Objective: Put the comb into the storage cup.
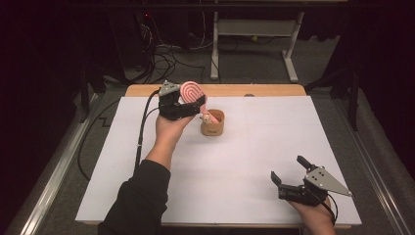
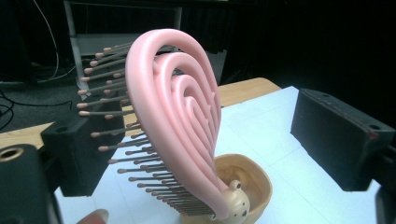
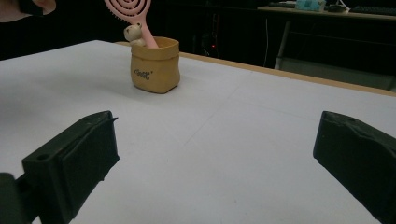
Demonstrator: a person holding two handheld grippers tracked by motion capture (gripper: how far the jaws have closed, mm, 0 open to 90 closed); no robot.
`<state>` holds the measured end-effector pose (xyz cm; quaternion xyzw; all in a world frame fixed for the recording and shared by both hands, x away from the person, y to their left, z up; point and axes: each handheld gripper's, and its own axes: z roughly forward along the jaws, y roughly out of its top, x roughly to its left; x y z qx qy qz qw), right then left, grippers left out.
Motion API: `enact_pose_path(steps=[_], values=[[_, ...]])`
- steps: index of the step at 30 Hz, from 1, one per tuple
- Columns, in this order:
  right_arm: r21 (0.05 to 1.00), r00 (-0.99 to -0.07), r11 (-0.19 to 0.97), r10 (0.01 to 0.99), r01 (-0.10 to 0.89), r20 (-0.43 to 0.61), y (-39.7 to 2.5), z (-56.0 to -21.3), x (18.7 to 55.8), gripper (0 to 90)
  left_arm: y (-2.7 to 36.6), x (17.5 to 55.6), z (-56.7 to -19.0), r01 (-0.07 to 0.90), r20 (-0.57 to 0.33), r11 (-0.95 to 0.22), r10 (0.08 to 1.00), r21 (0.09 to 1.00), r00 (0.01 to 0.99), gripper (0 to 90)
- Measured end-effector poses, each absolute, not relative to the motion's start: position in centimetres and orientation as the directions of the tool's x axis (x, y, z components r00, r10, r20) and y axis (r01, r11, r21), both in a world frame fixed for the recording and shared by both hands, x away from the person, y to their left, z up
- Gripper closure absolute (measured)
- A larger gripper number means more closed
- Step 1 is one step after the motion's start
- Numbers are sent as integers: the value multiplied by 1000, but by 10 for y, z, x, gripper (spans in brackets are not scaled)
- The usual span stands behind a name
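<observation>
A pink spiral hairbrush [image 1: 192, 91] stands handle-down in a small tan cup [image 1: 212, 128] at the back middle of the white table. A little bear figure [image 2: 236, 205] sits on its handle at the cup's rim. My left gripper [image 1: 188, 102] is open, with its jaws on either side of the brush head [image 2: 177, 116]. The bristles point at one jaw and the other jaw stands well clear. My right gripper [image 1: 287, 167] rests open near the front right edge, with nothing between its jaws [image 3: 217, 158]. The cup [image 3: 154, 70] and the brush [image 3: 128, 9] lie far ahead of it.
A white sheet [image 1: 220, 186] covers the wooden table, whose far edge [image 1: 264, 90] shows bare wood. Behind it are the legs of a white desk frame [image 1: 215, 54] and loose cables [image 1: 166, 56] on a grey floor.
</observation>
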<state>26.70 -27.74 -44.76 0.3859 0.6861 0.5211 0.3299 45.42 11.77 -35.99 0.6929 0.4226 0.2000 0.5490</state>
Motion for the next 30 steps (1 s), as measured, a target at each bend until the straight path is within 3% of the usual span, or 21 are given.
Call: enact_pose_path(steps=[2, 30], values=[[969, -484, 160, 873, 187, -50, -277, -448, 267, 1, 118, 454, -360, 371, -185, -43, 811, 928, 555, 0], [966, -490, 178, 869, 187, -65, -272, -449, 266, 1, 138, 441, -358, 367, -171, -57, 811, 929, 559, 0]])
